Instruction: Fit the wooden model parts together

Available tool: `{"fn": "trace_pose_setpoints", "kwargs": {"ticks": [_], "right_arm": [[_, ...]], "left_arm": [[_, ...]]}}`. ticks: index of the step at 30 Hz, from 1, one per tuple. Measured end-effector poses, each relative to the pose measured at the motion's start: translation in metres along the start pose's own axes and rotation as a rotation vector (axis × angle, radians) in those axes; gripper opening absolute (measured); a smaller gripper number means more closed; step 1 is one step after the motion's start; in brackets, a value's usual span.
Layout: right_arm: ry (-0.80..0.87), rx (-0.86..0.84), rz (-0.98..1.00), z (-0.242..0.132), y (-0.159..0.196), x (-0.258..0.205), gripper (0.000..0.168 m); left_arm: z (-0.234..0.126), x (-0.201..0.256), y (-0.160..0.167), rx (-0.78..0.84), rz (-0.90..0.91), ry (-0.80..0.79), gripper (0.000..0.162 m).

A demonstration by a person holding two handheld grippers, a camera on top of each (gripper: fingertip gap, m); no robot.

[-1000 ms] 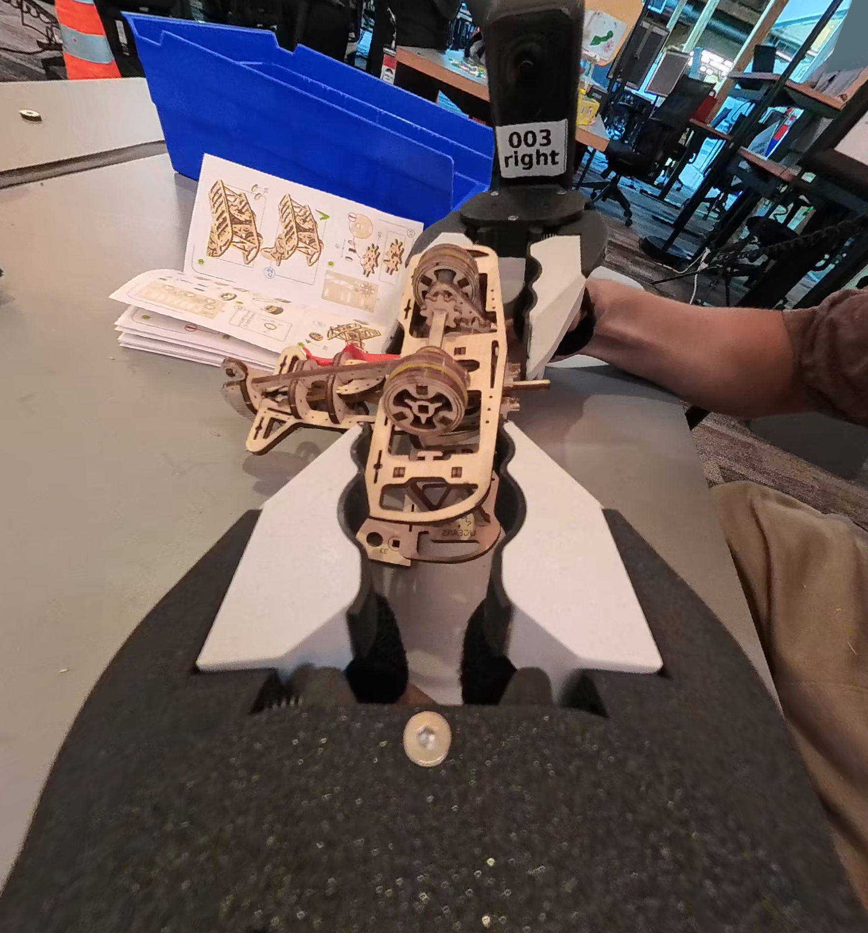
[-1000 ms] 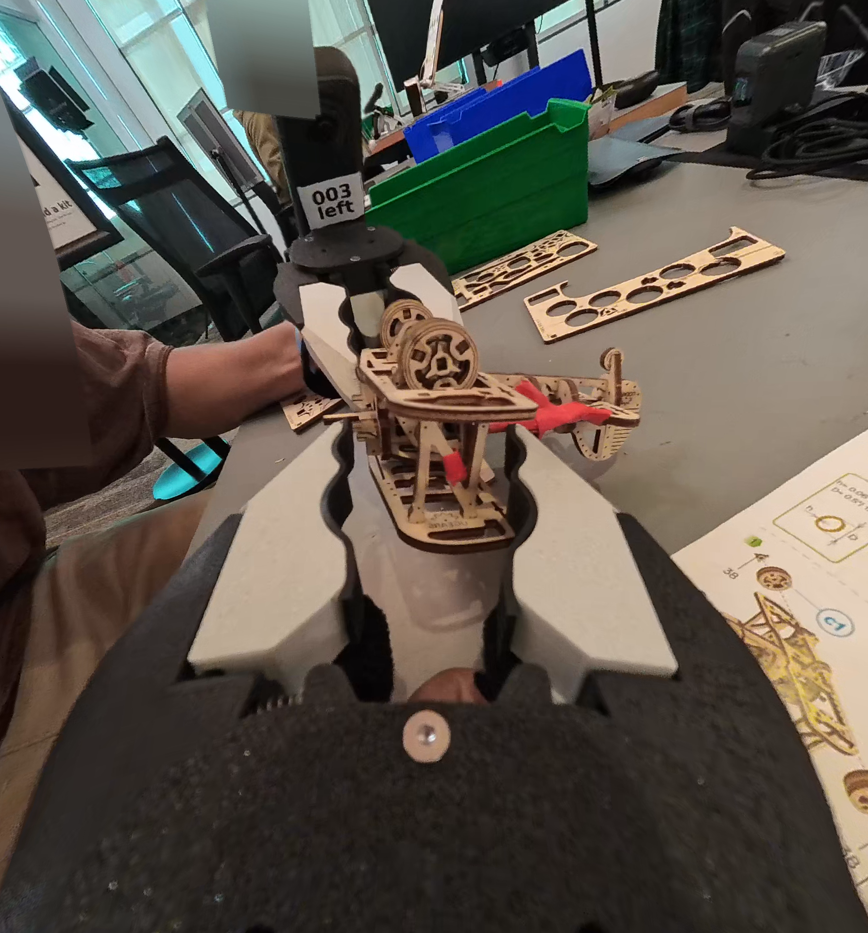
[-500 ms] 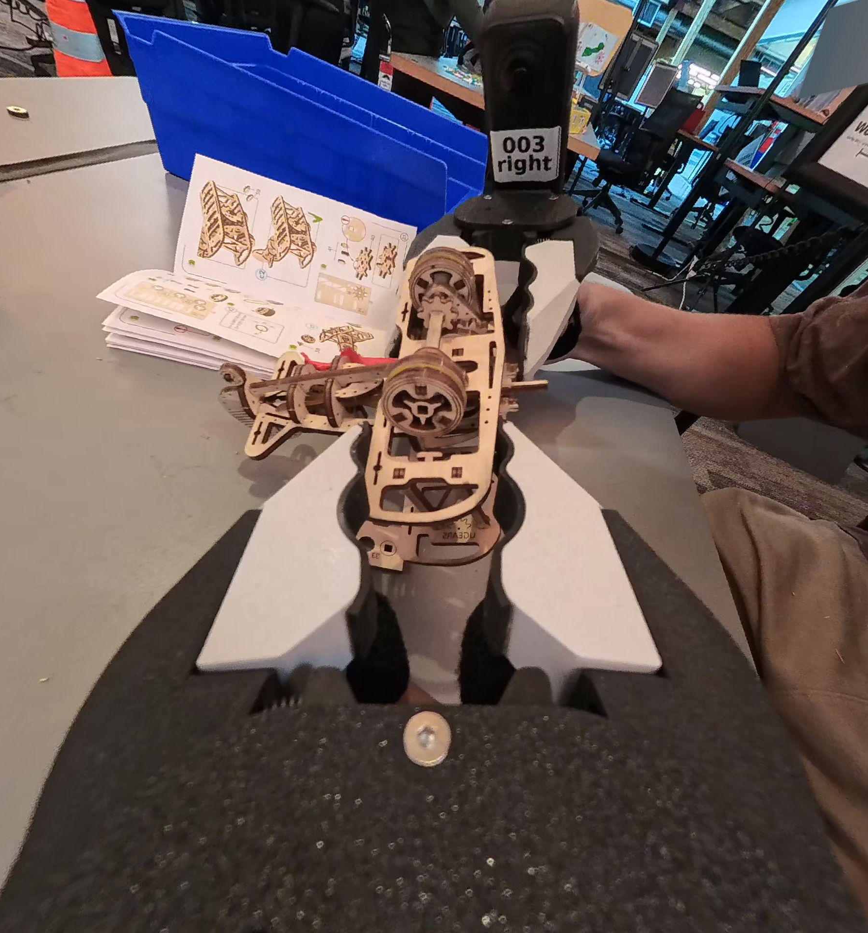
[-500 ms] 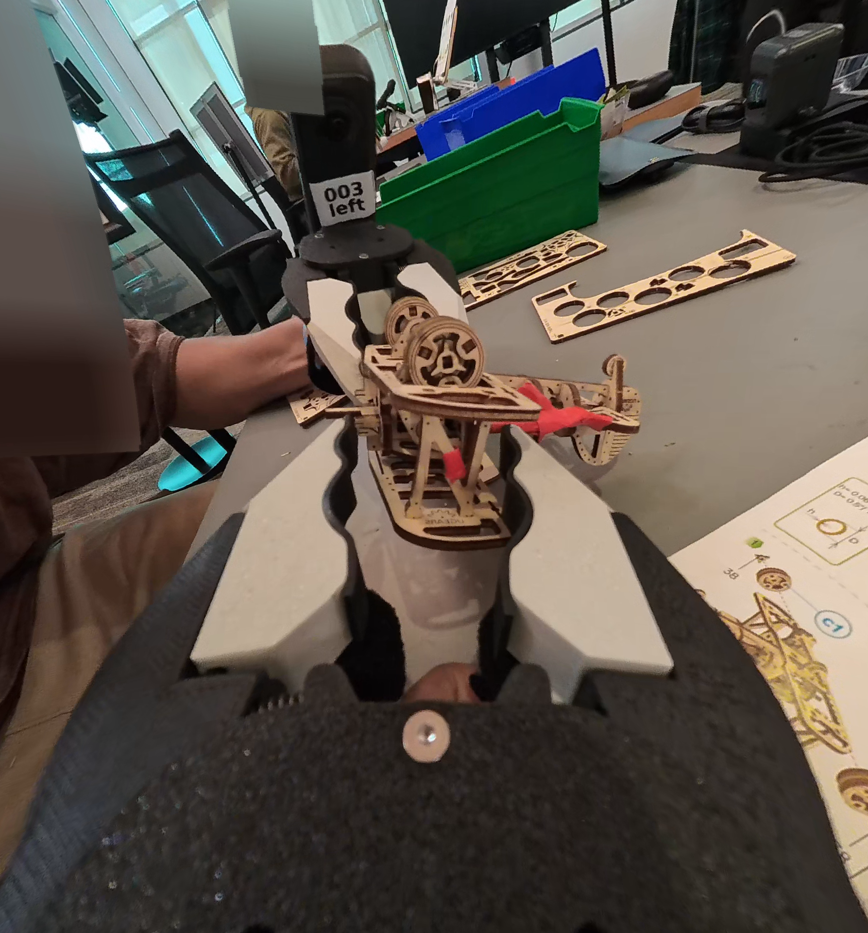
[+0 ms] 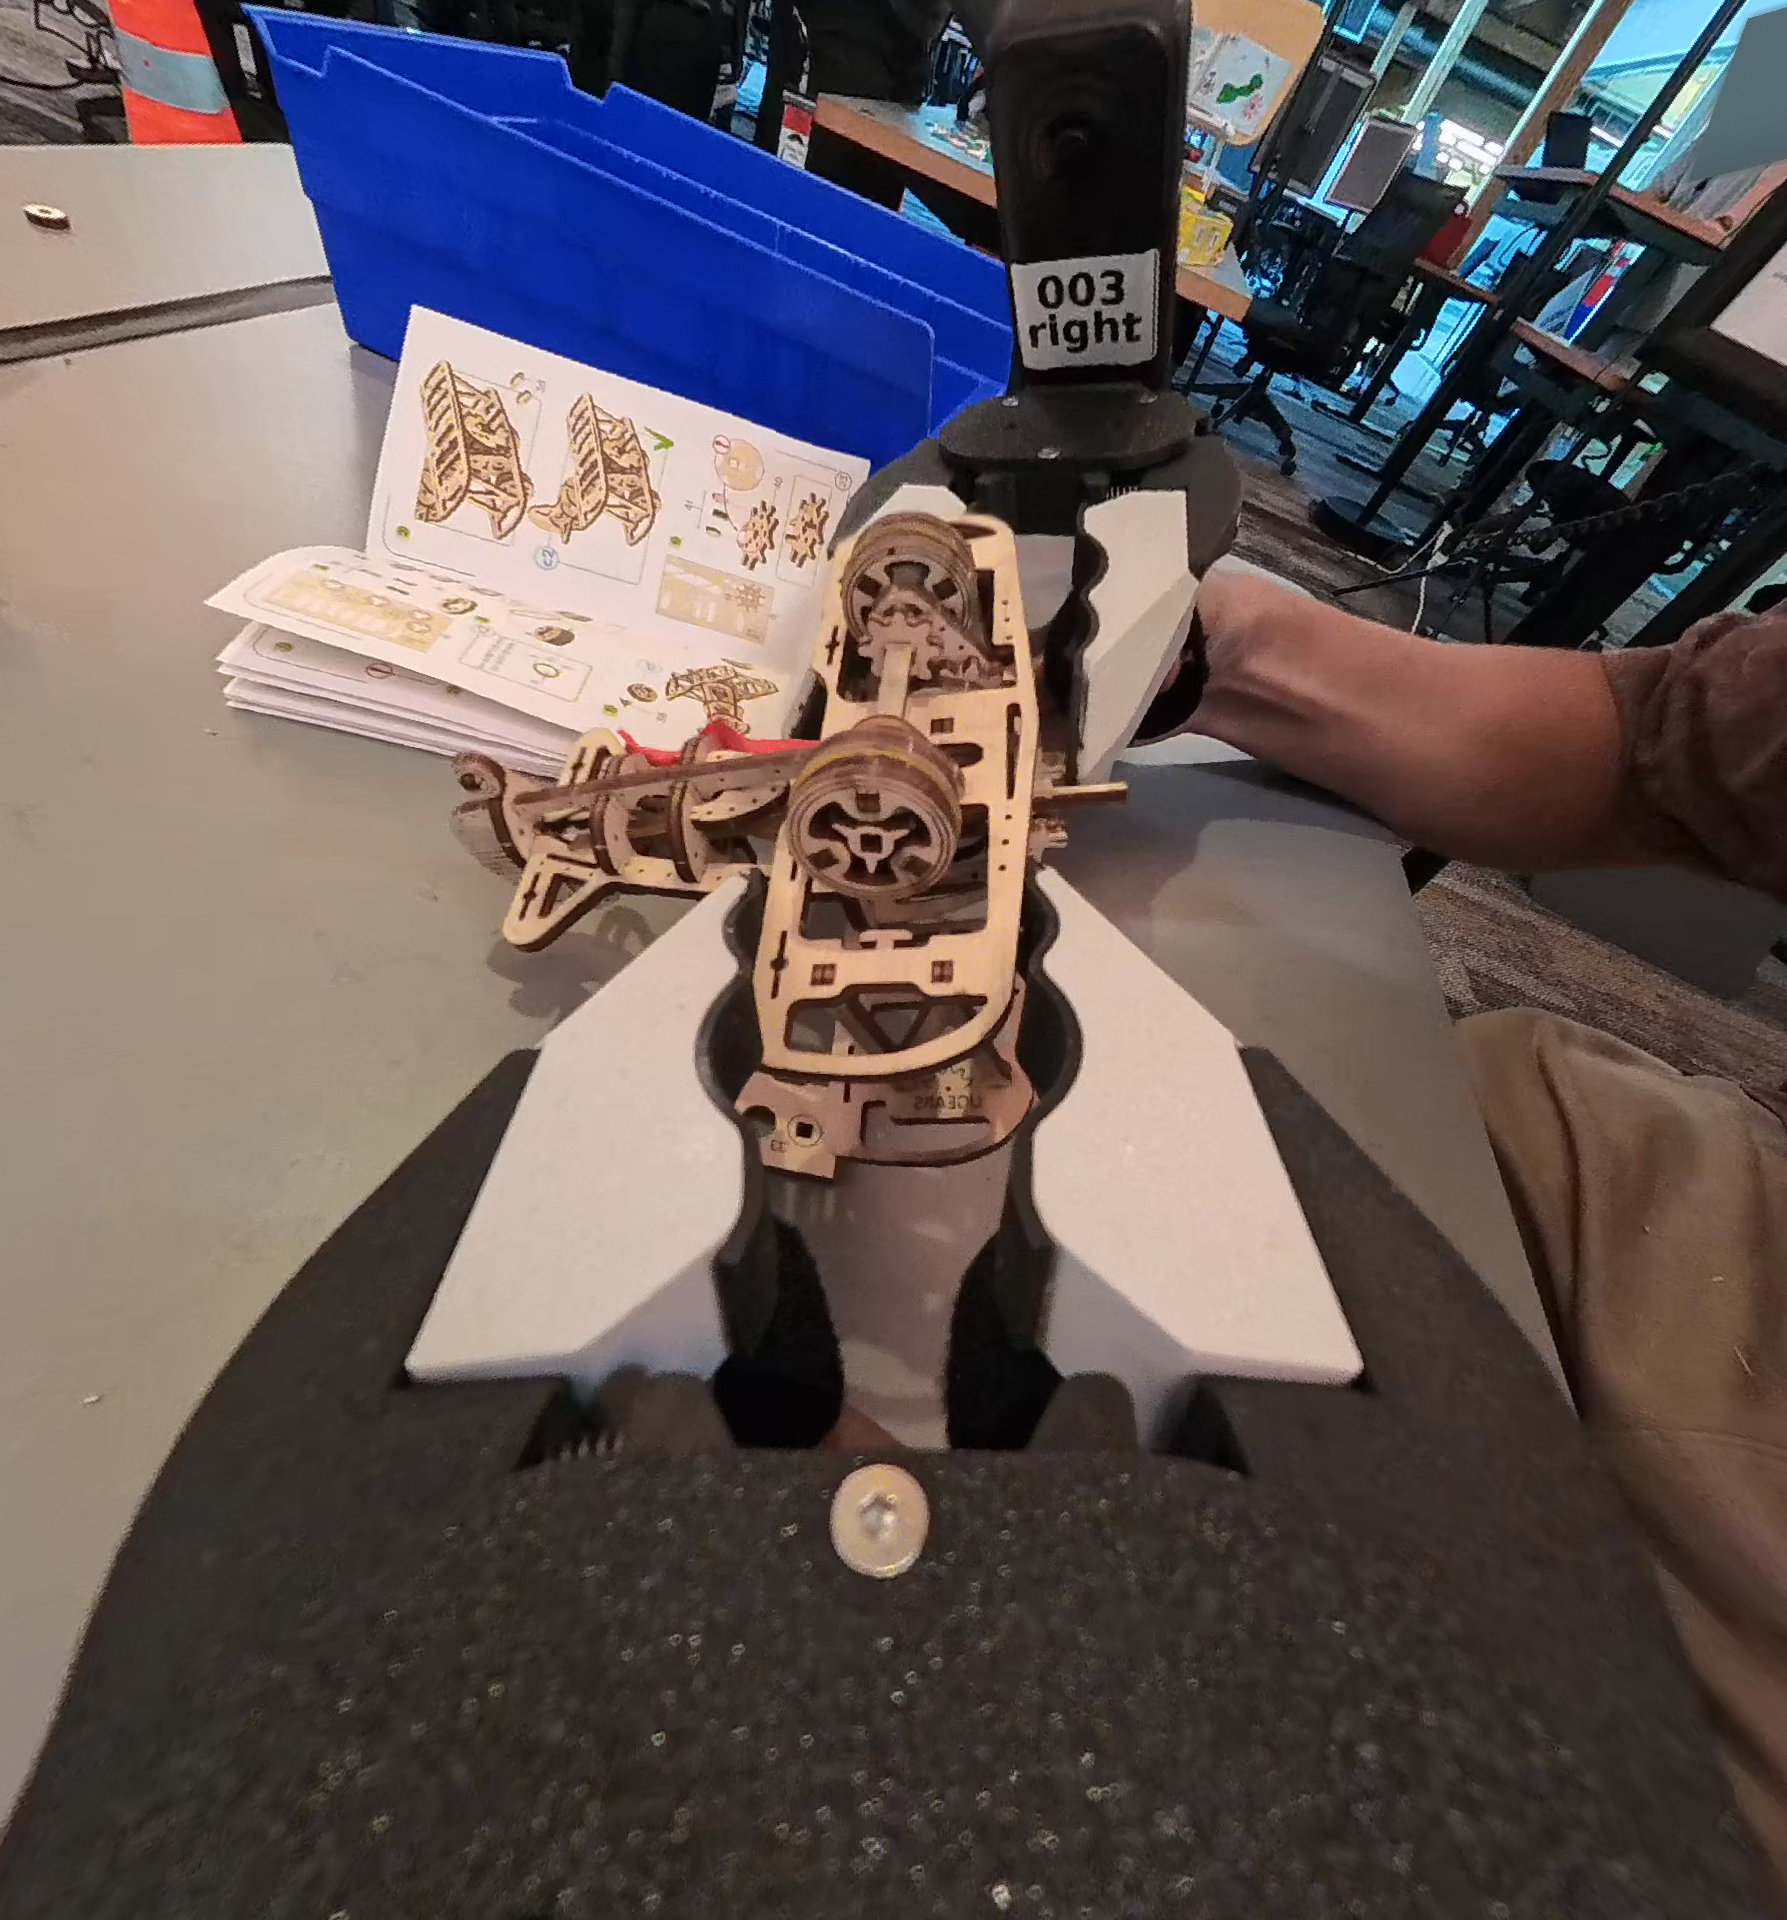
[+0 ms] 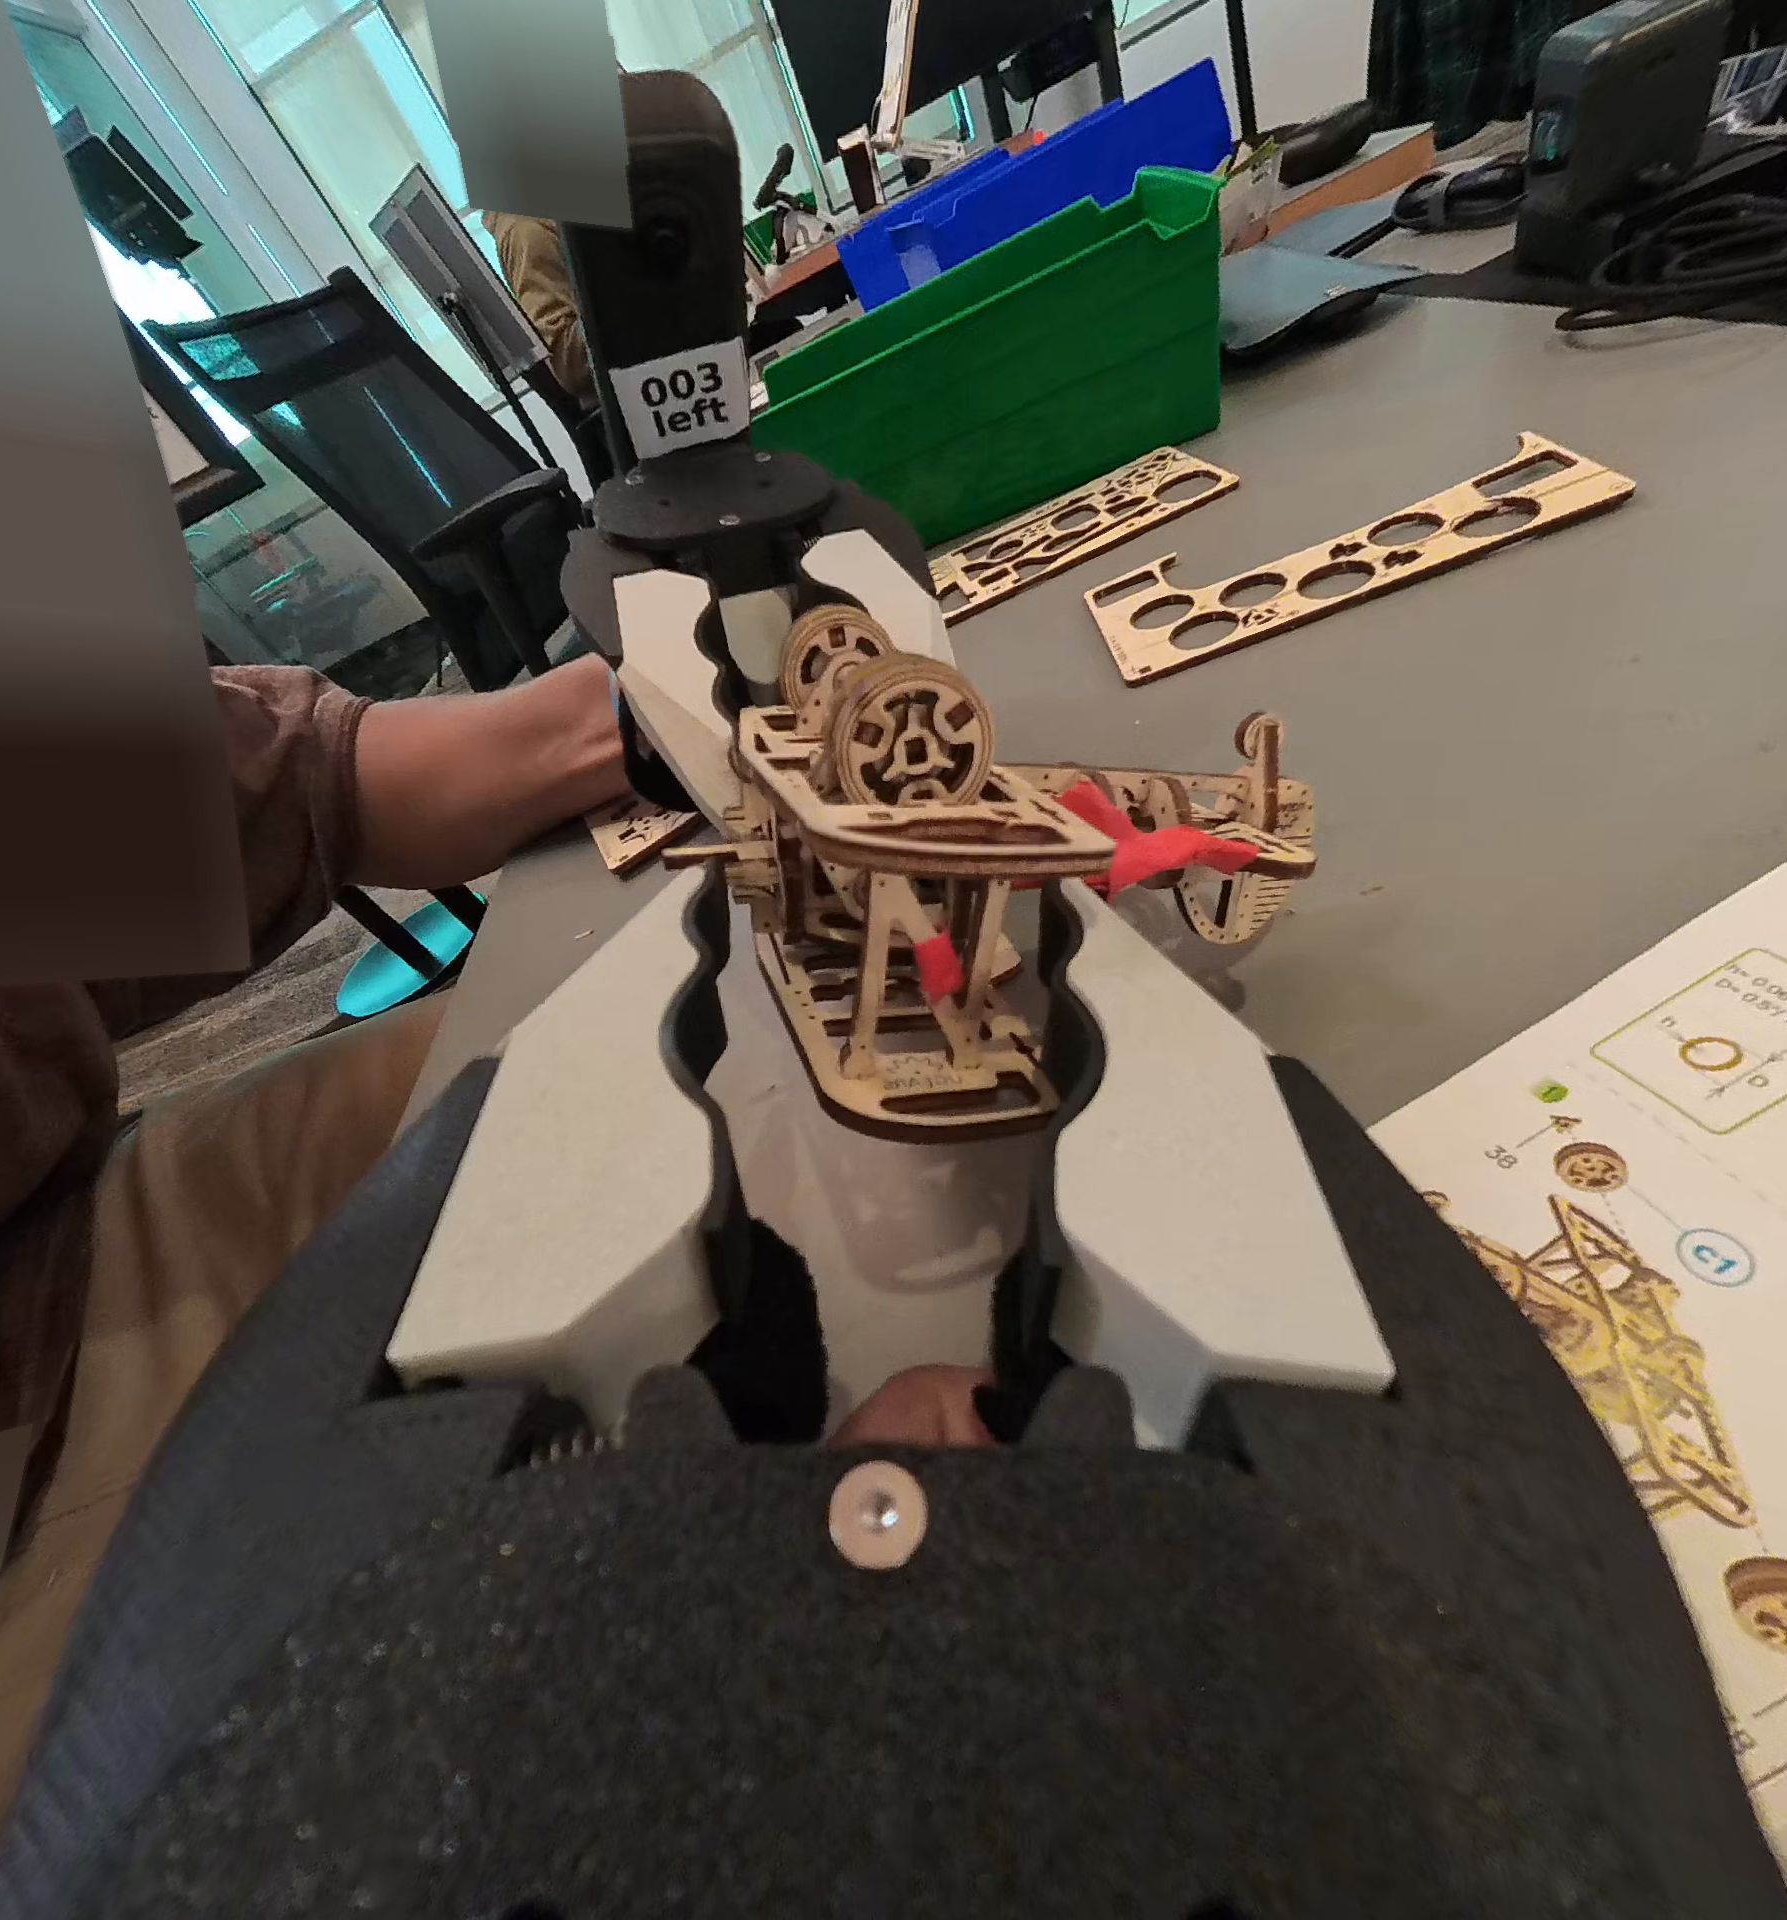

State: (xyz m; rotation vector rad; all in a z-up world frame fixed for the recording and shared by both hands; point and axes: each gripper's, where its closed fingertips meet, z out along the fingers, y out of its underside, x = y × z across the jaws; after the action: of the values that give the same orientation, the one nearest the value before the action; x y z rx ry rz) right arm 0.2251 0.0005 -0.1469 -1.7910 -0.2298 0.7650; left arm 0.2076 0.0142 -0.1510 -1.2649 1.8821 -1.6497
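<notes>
Two labelled grippers, left gripper (image 5: 884,997) and right gripper (image 6: 873,997), clamp the wooden model (image 5: 868,831).

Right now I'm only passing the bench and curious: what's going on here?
A person is holding a wooden model plane between two handheld grippers above a grey table. The left gripper clamps one wing end, the right gripper the other. An instruction booklet lies open nearby.

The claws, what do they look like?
Each claw, left and right, has two pale grey wedge-shaped fingers with wavy black inner edges, set in a speckled black body with one silver screw. Each black handle carries a white sticker. The person wears brown sleeves.
</notes>
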Motion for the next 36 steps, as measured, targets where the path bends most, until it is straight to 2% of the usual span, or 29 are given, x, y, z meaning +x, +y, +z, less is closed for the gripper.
{"fn": "trace_pose_setpoints", "kwargs": {"ticks": [8, 20, 29, 36], "right_arm": [[-0.008, -0.008, -0.032, -0.0003, 0.0004, -0.0015, 0.055], [-0.049, -0.002, 0.07, -0.0012, 0.0008, -0.0018, 0.057], [-0.094, 0.0, 0.064, -0.0031, 0.0007, -0.0069, 0.049], [-0.071, -0.019, 0.108, -0.0021, 0.0032, -0.0024, 0.057]], "left_arm": [[-0.0002, 0.0022, -0.0011, 0.01, -0.011, 0.009, 0.044], [0.0, 0.0029, -0.0012, 0.01, -0.024, 0.024, 0.044], [0.0, 0.0068, -0.0017, 0.019, -0.025, 0.046, 0.044], [0.0026, 0.0046, 0.0004, 0.002, -0.024, 0.029, 0.044]]}}
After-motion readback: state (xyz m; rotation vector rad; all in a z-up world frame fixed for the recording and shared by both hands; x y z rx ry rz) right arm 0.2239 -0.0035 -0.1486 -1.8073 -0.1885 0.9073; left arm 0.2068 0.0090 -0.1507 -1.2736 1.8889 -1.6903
